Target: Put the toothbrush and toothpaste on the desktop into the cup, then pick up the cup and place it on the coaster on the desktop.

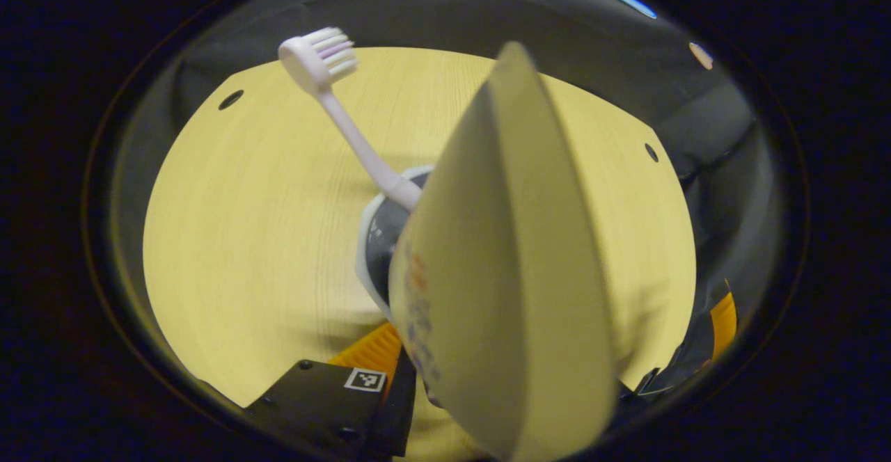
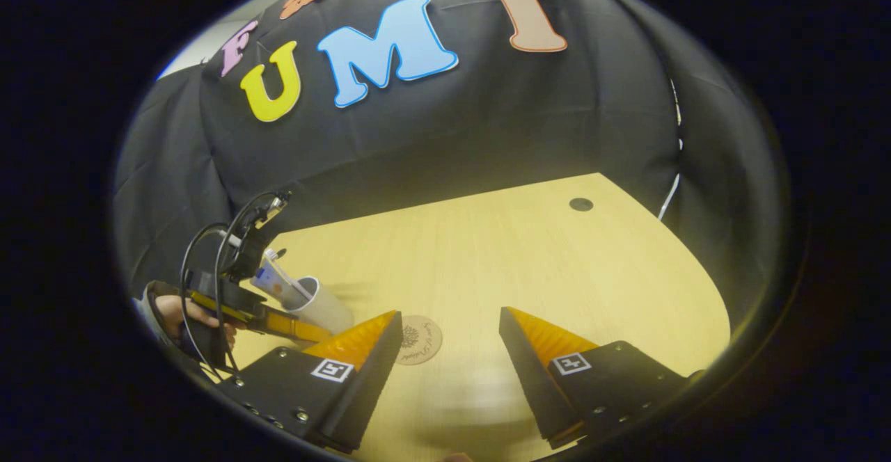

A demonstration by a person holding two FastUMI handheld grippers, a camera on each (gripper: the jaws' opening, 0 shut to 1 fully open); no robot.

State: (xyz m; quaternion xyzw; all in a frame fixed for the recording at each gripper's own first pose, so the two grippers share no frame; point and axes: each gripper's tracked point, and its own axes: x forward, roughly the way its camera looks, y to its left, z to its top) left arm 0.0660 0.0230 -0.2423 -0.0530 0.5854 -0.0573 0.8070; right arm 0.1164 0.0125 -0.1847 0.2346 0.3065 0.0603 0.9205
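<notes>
In the left gripper view the white cup (image 1: 369, 253) sits between my left gripper's (image 1: 550, 351) two fingers, which press on its sides. A pale toothbrush (image 1: 348, 128) stands in the cup, bristles up. The toothpaste tube (image 1: 515, 239) leans out of it close to the camera and hides most of the cup. The right gripper view shows the cup (image 2: 320, 305) at the left with the left gripper (image 2: 306, 323) on it, and a round brown coaster (image 2: 420, 340) on the desk just right of it. My right gripper (image 2: 449, 316) hangs open above the desk near the coaster, holding nothing.
The light wooden desk (image 2: 557, 260) has a curved far edge against the black cloth wall. Small dark holes (image 1: 230, 99) (image 2: 580, 204) sit in the desktop near that edge. A hand (image 2: 174, 312) holds the left gripper, with cables looping above it.
</notes>
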